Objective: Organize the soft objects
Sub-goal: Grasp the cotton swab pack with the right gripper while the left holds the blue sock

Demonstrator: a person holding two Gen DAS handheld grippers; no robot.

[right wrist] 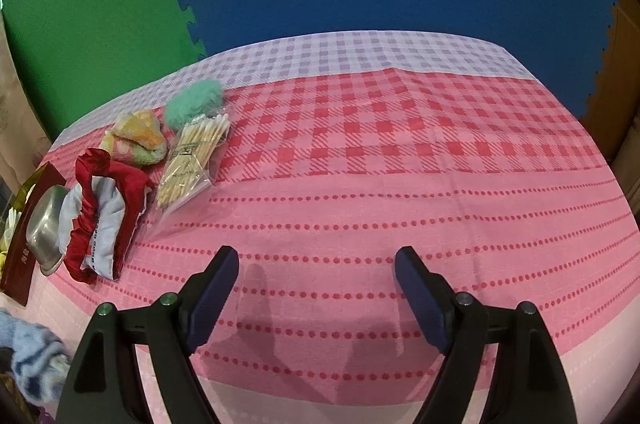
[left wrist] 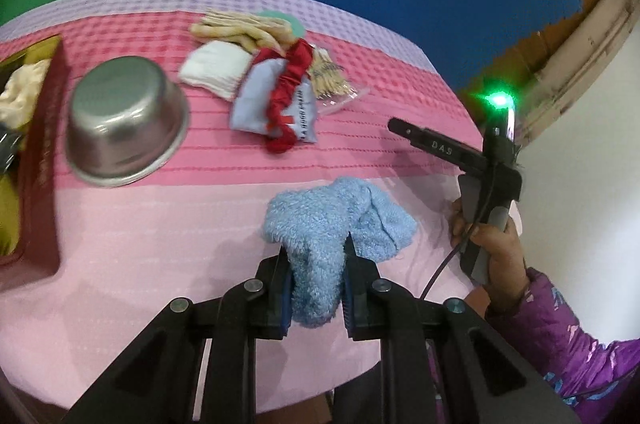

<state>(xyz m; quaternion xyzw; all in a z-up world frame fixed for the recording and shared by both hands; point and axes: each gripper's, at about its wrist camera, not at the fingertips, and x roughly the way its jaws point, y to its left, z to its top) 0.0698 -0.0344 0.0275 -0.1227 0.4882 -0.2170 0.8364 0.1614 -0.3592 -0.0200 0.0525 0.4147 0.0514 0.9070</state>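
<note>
My left gripper is shut on a fluffy light-blue cloth, whose bunched end is squeezed between the pads while the rest rests on the pink tablecloth. The same cloth shows at the lower left edge of the right wrist view. My right gripper stands open over the tablecloth with nothing between its fingers. A pile at the back holds a red scrunchie on a pale blue pouch, a white folded cloth, a yellow patterned cloth and a green puff.
A dark red box at the left holds a cream cloth. An upturned steel bowl sits beside it. A bag of cotton swabs lies by the pile. A hand in a purple sleeve holds the right gripper's handle.
</note>
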